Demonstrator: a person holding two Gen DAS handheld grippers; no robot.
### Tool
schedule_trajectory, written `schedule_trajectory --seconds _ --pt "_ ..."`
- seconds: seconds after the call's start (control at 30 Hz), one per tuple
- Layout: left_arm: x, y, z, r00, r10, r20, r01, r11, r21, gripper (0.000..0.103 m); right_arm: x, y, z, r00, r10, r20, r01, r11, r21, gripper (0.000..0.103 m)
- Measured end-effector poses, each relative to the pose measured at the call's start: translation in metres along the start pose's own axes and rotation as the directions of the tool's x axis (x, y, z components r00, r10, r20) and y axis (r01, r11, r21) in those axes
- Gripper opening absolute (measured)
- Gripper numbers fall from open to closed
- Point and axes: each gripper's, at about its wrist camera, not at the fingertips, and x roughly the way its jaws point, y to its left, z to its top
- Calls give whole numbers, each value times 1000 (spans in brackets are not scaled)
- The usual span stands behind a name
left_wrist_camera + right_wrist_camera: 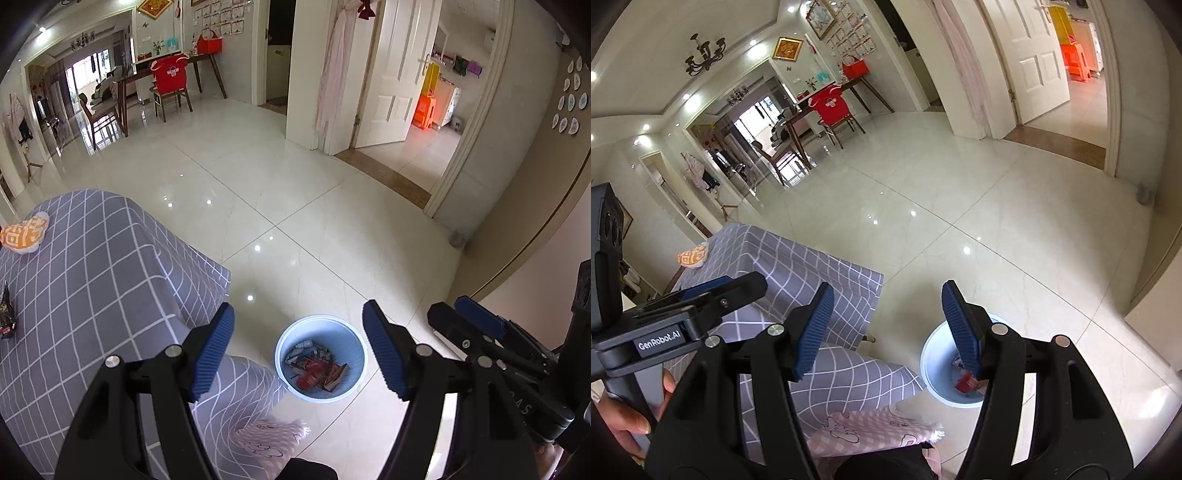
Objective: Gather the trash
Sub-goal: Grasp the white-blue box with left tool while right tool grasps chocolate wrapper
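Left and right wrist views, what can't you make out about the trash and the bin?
- Bin contents, right wrist view: mostly hidden behind the right gripper finger; only a red scrap shows.
- Dark packet on the checked cloth, left wrist view: cut off by the left edge.
- Orange wrapper, left wrist view: print too small and distorted to read.
- Bin items, left wrist view: a jumble, too small to identify singly.

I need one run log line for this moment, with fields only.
left claw: open, empty | right claw: open, empty | bin: on floor, holds trash | orange wrapper: on table
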Motion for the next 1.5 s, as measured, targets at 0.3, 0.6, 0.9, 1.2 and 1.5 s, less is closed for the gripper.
schedule_trajectory --seconds 0.3,0.6,0.9,1.2,1.5 --pt "-38 53 -14 998 45 50 -43 998 -50 71 3 67 0 997 72 -29 -75 992 -101 60" --pt "-96 187 -42 972 217 89 -186 945 -270 73 32 188 -13 977 182 -108 -205 942 -266 60" --pt "-131 324 -84 888 461 -10 -402 763 -505 74 89 311 -39 949 221 -227 -300 857 -420 60" --pt "-113 395 -103 913 405 -52 -354 720 -597 73 156 401 -72 926 195 -324 -345 785 -514 60" --pt "-99 413 -106 942 334 -23 -280 748 -602 25 202 433 -81 926 135 -353 -327 756 -567 58"
